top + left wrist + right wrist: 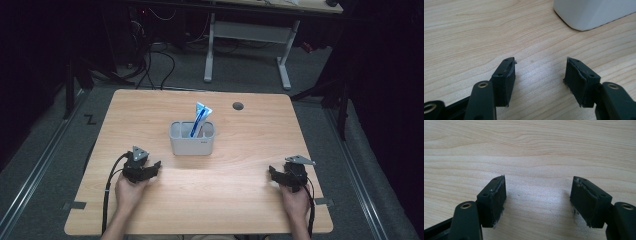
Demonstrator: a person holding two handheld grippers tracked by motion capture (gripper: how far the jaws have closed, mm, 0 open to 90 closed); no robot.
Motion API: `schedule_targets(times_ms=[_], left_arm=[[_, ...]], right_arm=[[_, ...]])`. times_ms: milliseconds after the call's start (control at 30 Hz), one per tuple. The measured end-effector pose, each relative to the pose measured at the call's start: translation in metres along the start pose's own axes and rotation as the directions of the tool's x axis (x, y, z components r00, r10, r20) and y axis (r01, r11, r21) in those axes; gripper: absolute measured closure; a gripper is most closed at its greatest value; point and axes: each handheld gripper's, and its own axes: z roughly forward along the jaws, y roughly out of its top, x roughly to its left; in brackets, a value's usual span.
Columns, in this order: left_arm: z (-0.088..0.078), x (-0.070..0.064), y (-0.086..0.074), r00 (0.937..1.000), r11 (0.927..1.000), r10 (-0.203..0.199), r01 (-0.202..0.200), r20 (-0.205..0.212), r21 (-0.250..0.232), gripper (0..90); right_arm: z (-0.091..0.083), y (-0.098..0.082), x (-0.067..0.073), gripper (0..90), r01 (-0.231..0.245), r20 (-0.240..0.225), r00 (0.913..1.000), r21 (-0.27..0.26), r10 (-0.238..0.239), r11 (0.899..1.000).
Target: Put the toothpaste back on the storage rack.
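Mostly bare wood table, dark rm

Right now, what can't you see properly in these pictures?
- Lower part of the blue and white tube: high view, hidden by the walls of the white holder.
- Printing on the tube: high view, too small to read.
- White holder: left gripper view, cut off by the top edge.
- The person's forearms: high view, cut off by the bottom edge.

Both grippers are black, the left gripper and right gripper each topped by a grey three-cornered plate. Black cables trail back. Brass-ringed screw holes mark the jaws.
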Motion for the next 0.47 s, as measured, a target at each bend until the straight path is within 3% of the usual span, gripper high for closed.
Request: schedule_targets(times_ms=[467], left_arm=[[0.0005,-0.0018,0.0002,0.9999,0.9999,-0.008,0.008,-0.008,0.006,35.7]], right_arm=[[0.0003,0.0003,-0.0002,29.5,-0.001,-0.003,1.0000,0.000,0.001,1.000]])
